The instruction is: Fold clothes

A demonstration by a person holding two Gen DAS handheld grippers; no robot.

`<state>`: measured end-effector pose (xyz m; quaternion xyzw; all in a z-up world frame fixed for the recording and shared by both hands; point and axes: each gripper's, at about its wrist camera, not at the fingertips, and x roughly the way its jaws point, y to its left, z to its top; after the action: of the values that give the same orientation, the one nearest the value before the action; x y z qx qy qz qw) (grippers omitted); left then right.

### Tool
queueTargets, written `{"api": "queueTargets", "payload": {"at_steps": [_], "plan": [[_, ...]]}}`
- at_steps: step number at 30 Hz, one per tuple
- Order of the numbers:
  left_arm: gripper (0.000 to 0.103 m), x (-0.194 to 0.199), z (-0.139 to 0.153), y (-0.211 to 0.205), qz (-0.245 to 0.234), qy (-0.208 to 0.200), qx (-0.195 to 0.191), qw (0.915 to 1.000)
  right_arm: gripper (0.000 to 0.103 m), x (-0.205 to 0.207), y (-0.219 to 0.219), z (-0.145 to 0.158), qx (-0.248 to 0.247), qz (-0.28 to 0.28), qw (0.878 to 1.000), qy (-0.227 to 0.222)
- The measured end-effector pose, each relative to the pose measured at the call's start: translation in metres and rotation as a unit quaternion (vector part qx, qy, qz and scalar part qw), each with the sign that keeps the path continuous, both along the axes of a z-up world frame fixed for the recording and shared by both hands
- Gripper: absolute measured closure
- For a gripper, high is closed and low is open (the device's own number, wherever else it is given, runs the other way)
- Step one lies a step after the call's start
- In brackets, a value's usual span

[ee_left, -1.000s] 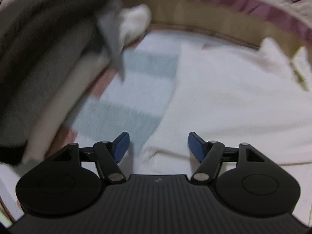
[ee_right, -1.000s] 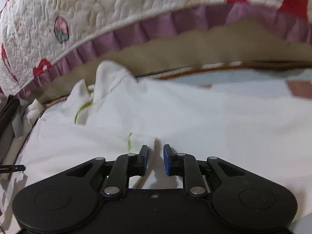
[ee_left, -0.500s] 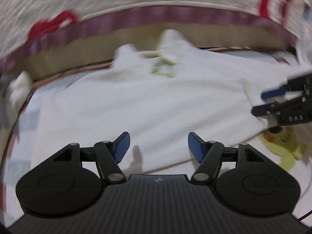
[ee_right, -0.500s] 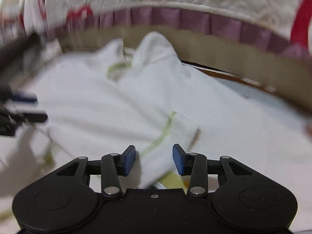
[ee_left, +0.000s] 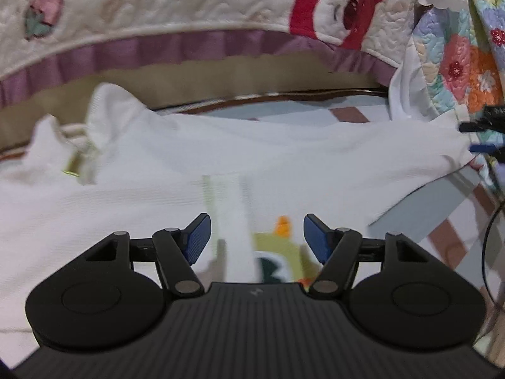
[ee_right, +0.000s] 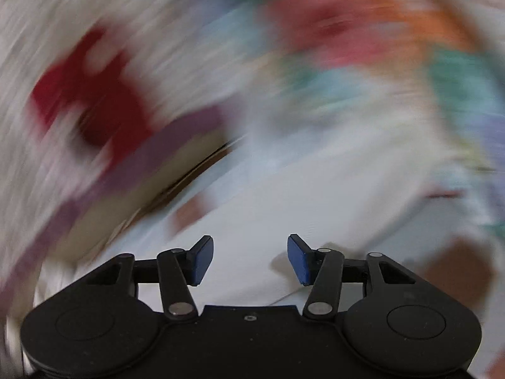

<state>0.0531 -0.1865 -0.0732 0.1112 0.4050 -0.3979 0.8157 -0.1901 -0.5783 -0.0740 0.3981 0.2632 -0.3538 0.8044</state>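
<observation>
A white shirt (ee_left: 284,148) lies spread on the bed, collar at the far left and a sleeve folded across its front. A green and orange print (ee_left: 277,249) shows on the chest. My left gripper (ee_left: 255,240) is open and empty, just above the folded sleeve and the print. My right gripper (ee_right: 249,259) is open and empty over white cloth (ee_right: 252,221); its view is heavily blurred. The right gripper's tips show at the far right edge of the left wrist view (ee_left: 486,135), beside the shirt's right side.
A quilted cover with a purple frill (ee_left: 157,50) and a red bear print (ee_left: 341,6) rises behind the shirt. A floral quilt (ee_left: 460,60) stands at the right. The checked blue and brown sheet (ee_left: 442,214) shows at the right.
The right gripper let go of the sleeve, opened and swung fast to the right. The left gripper moved right across the shirt, from the grey clothes pile to over the print.
</observation>
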Motion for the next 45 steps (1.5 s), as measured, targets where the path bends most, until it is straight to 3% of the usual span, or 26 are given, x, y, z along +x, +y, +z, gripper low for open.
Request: {"api": "queueTargets", "payload": {"at_steps": [2,4,6,8,15,18,20,21,22,23,26,30,32,34,37,38,39,41,42,45], "plan": [[0.042,-0.002,-0.003,-0.008,-0.003,0.026,-0.001,0.9997,0.039,-0.027,-0.026,-0.017,0.049,-0.064,0.997,-0.015],[0.045,-0.007,-0.007,-0.016,-0.011,0.024,0.017,0.9995,0.039,-0.049,-0.044,-0.03,0.086,-0.121,0.988,-0.034],[0.048,-0.007,-0.011,-0.021,-0.012,0.01,0.029,0.9995,0.039,-0.064,-0.054,-0.038,0.105,-0.171,0.978,-0.057],[0.049,-0.007,-0.014,-0.02,-0.007,0.016,0.02,0.9997,0.039,-0.066,-0.055,-0.037,0.082,-0.208,0.973,-0.06],[0.049,-0.005,-0.017,-0.017,0.005,0.03,0.016,0.9994,0.038,-0.045,-0.053,-0.061,0.078,-0.227,0.97,-0.033],[0.049,0.0,-0.015,-0.008,0.03,0.047,0.004,0.9984,0.037,-0.022,-0.049,-0.058,0.032,-0.184,0.982,0.007],[0.049,0.003,-0.013,-0.001,0.047,0.059,-0.004,0.9972,0.047,-0.008,-0.044,-0.062,0.018,-0.142,0.99,0.007],[0.049,0.001,-0.011,0.001,0.045,0.054,-0.006,0.9975,0.085,-0.001,-0.041,-0.063,0.011,-0.12,0.993,0.006],[0.049,0.0,-0.009,0.003,0.042,0.048,-0.008,0.9979,0.095,0.002,-0.04,-0.067,0.026,-0.103,0.994,-0.009],[0.049,-0.001,-0.007,0.006,0.043,0.045,-0.009,0.9981,0.095,0.007,-0.038,-0.069,0.038,-0.095,0.994,-0.026],[0.049,0.001,-0.002,0.019,0.056,0.044,-0.016,0.9973,0.095,0.03,-0.002,-0.04,-0.022,-0.025,0.998,-0.056],[0.049,0.011,0.012,0.047,0.086,0.048,-0.037,0.9944,0.095,0.06,0.049,0.002,-0.107,0.072,0.987,-0.095],[0.049,0.016,0.023,0.065,0.099,0.031,-0.048,0.9935,0.096,0.08,0.094,0.024,-0.105,0.147,0.969,-0.168],[0.046,0.022,0.03,0.088,0.115,0.03,-0.061,0.9911,0.096,0.101,0.152,0.038,-0.105,0.241,0.936,-0.236],[0.04,0.035,0.029,0.122,0.164,0.059,-0.086,0.9809,0.09,0.136,0.245,0.026,-0.133,0.403,0.88,-0.216],[0.04,0.039,0.029,0.133,0.18,0.069,-0.095,0.9766,0.079,0.148,0.275,0.021,-0.141,0.454,0.855,-0.207],[0.04,0.041,0.025,0.141,0.191,0.07,-0.092,0.9747,0.061,0.16,0.306,0.017,-0.15,0.505,0.827,-0.196],[0.04,0.045,0.017,0.155,0.213,0.071,-0.085,0.9707,0.058,0.162,0.33,0.003,-0.164,0.545,0.808,-0.152],[0.04,0.047,0.01,0.161,0.218,0.082,-0.083,0.9688,0.051,0.163,0.333,-0.003,-0.155,0.563,0.802,-0.128],[0.04,0.054,-0.009,0.177,0.232,0.116,-0.08,0.9624,0.047,0.162,0.33,-0.021,-0.158,0.577,0.801,-0.026]]}}
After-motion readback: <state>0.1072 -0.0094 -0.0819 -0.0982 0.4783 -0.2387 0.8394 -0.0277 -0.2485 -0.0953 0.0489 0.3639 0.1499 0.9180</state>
